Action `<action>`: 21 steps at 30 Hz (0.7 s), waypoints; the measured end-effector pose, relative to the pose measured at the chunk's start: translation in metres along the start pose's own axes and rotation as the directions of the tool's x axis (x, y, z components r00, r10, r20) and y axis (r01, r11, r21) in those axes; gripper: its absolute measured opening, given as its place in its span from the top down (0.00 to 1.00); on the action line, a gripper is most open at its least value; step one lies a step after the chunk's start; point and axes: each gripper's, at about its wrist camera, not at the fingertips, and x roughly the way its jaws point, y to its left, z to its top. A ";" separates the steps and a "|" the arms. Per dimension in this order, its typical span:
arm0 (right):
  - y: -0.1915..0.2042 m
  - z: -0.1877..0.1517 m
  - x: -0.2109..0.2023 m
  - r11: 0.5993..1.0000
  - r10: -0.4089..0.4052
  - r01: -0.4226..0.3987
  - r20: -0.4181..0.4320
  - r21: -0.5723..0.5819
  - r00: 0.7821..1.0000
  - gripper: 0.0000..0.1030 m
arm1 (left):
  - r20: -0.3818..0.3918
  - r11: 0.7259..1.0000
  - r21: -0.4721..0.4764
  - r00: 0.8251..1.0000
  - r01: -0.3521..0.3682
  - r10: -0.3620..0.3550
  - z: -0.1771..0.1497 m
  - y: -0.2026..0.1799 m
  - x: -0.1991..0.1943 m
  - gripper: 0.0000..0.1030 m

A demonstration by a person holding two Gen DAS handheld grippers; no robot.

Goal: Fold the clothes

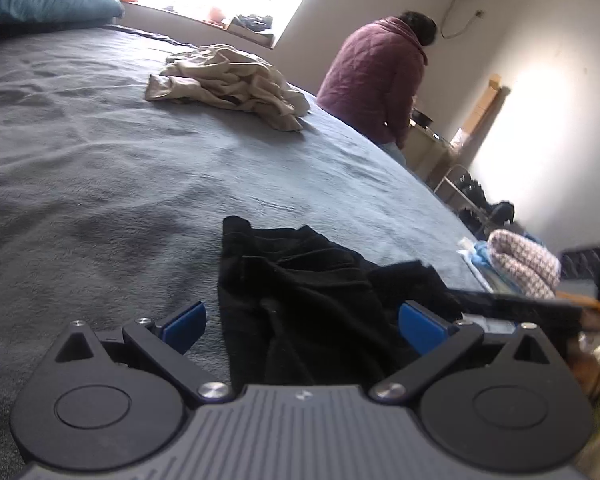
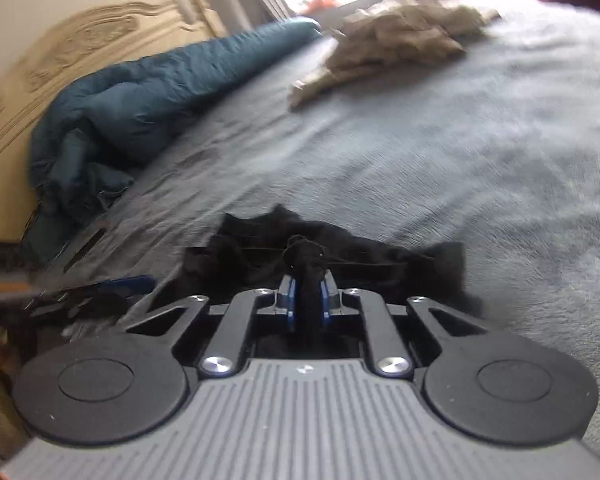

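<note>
Black cloth, the black garment (image 1: pixel 300 296), lies crumpled on the grey bedspread (image 1: pixel 120 152) just ahead of both my hands, its length running away from me; my right gripper (image 2: pixel 308 300) has its jaws pinched on a bunched fold of it; my left gripper (image 1: pixel 300 324) is spread wide, the cloth lying loose between the blue pads (image 1: pixel 420 326), so the left must take the near edge. No containers in sight; a beige garment (image 1: pixel 228 80) waits well apart, further up the bed.

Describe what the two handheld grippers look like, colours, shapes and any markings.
Both look alike. The left gripper and right gripper have a grey ribbed body with a small pale logo, two round black discs at the sides, black linkage arms with silver pivot screws, and blue finger pads. No cables or sleeves can be made out clearly.
</note>
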 end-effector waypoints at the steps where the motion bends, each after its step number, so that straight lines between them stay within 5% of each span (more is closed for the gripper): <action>1: 0.009 -0.003 -0.004 0.999 0.002 -0.002 0.007 -0.043 1.000 0.90 | 0.009 1.000 -0.017 1.000 0.015 -0.015 0.000 0.003 -0.001 0.00; 9: 0.067 -0.029 -0.008 0.912 -0.108 0.108 0.023 -0.396 0.994 0.89 | 0.032 0.996 -0.085 0.999 0.029 -0.026 -0.003 0.013 -0.002 0.00; 17: 0.083 -0.038 -0.011 0.853 -0.149 0.169 0.081 -0.494 0.986 0.90 | 0.015 0.997 -0.078 1.000 0.025 -0.023 -0.006 0.009 0.001 0.00; 21: 0.073 -0.031 -0.022 0.886 -0.187 0.227 0.137 -0.404 0.973 0.91 | 0.015 0.996 -0.086 0.999 0.033 -0.031 -0.006 0.009 0.003 0.00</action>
